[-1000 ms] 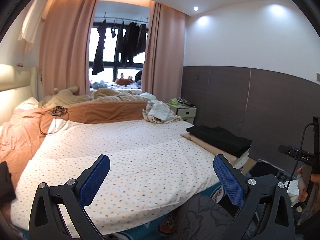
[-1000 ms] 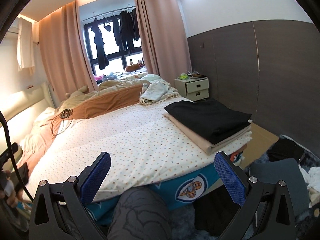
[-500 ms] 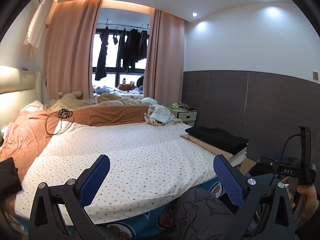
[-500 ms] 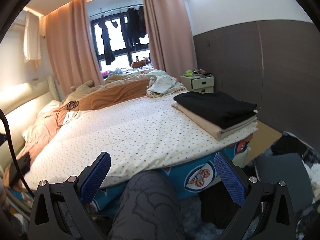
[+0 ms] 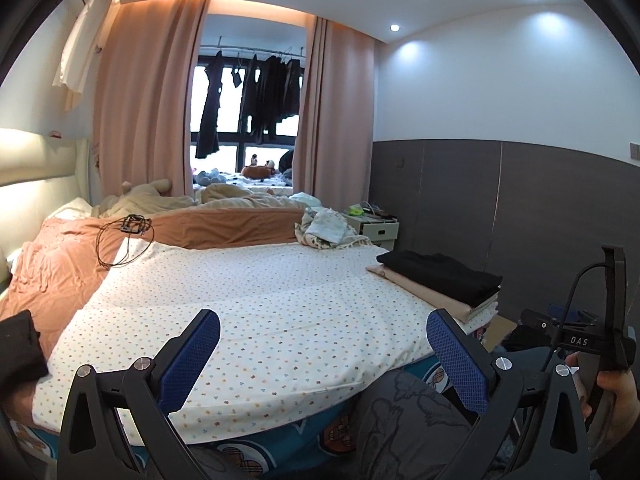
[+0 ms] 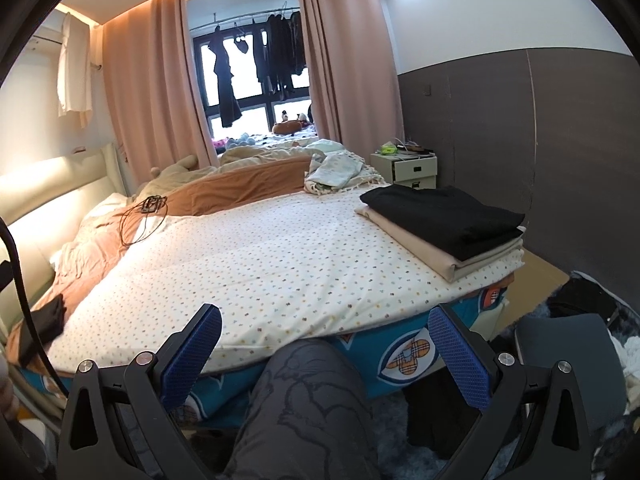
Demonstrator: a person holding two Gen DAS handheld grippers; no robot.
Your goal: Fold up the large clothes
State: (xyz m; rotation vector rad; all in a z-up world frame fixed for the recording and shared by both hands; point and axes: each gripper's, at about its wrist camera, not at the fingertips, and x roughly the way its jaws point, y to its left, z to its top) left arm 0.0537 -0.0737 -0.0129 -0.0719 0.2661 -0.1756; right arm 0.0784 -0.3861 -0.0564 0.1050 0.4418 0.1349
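Both the left gripper [image 5: 322, 354] and right gripper [image 6: 324, 354] hang wide open and empty at the foot of the bed [image 6: 280, 256], where a folded black garment [image 6: 444, 214] tops a beige one [image 6: 404, 240] at its right edge, while a crumpled pale heap [image 6: 340, 172] beyond them likely remains.

A folded black garment [image 6: 444, 214] lies flat atop a folded beige one [image 6: 416, 246] at the bed's [image 6: 280, 264] right edge.

Bed centre [image 6: 280, 248] clear; folded stack [image 6: 440, 220] right.
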